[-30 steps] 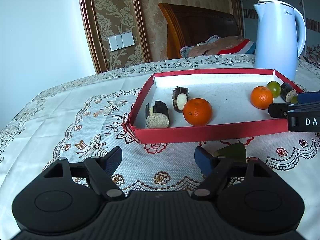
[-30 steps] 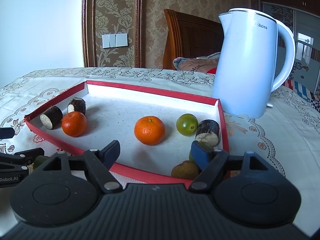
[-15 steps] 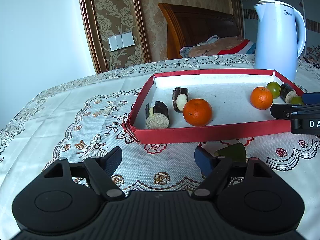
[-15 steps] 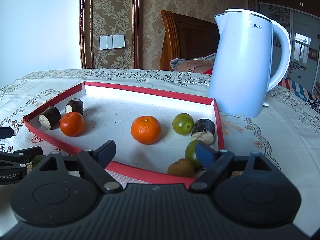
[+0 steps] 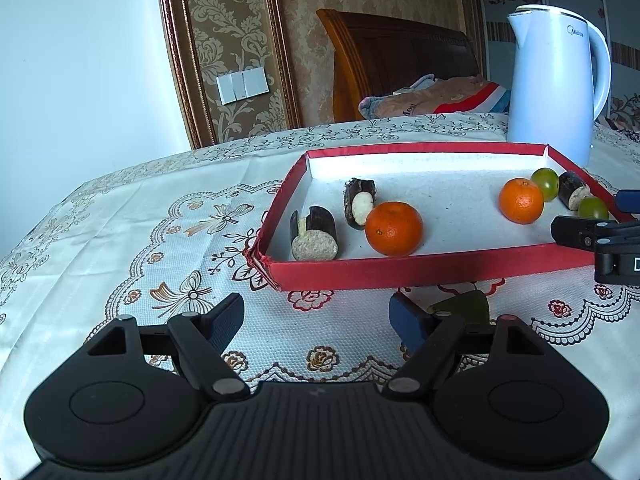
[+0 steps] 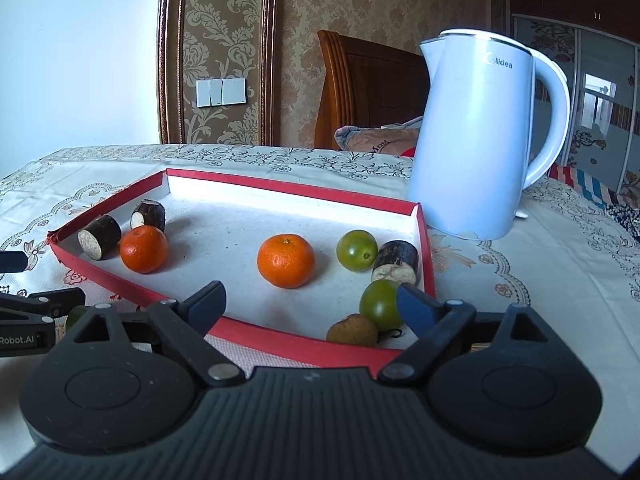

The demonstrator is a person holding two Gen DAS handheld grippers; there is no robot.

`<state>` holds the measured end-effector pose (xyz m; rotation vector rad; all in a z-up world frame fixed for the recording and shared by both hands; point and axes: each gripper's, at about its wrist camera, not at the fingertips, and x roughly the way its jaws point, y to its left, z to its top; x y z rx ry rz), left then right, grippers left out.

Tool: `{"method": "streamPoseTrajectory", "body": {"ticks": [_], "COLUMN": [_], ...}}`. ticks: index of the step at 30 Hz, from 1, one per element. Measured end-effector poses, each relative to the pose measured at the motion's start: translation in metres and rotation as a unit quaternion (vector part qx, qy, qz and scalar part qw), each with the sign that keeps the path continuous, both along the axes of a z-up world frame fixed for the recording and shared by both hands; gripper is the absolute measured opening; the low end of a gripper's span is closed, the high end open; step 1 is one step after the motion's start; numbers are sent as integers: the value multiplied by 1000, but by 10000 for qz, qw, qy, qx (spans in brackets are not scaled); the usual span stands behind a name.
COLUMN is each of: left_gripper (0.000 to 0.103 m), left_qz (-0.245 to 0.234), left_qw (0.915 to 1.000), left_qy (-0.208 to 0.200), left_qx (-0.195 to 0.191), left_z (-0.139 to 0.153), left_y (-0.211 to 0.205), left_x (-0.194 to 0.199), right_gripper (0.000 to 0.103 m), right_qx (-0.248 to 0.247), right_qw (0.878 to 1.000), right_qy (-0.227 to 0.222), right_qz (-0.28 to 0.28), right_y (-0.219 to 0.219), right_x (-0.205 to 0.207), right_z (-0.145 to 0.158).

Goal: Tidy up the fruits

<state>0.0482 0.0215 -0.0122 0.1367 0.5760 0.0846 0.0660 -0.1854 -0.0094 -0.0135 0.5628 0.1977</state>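
Fingers of both grippers wide, right gripper (image 6: 310,306) just opening, nothing gripped; embroidered tablecloth (image 5: 120,232); red tray (image 6: 256,330) holding oranges, green fruits, cut dark pieces.

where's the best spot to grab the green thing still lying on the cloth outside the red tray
The green piece lies on the tablecloth just in front of the red tray, mostly hidden behind the left tool's right finger, so its shape is unclear. Probably grip across its visible width, coming from above and the near side, since the tray wall blocks the far side.
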Motion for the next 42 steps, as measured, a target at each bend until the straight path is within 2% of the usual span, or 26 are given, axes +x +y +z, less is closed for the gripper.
{"method": "streamPoseTrajectory", "body": {"ticks": [20, 28, 34, 39, 42], "left_gripper": [80, 80, 80, 80, 80], "left_qz": [43, 53, 48, 29, 27], "left_qw": [10000, 10000, 10000, 10000, 10000], "left_qy": [22, 26, 3, -21, -34], "left_qx": [7, 6, 11, 28, 17], "left_z": [0, 0, 0, 1, 1], "left_y": [0, 0, 0, 0, 0], "left_x": [0, 0, 0, -1, -1], "right_gripper": [94, 94, 92, 76, 70], "right_qx": [339, 466, 224, 60, 8], "right_qw": [9984, 9917, 9860, 9823, 9807], "right_qy": [46, 163, 221, 427, 401], "right_qz": [452, 1184, 1640, 1824, 1915], "right_y": [4, 15, 32, 44, 46], "right_x": [-31, -43, -51, -49, -51], "right_z": [6, 7, 4, 0, 0]}}
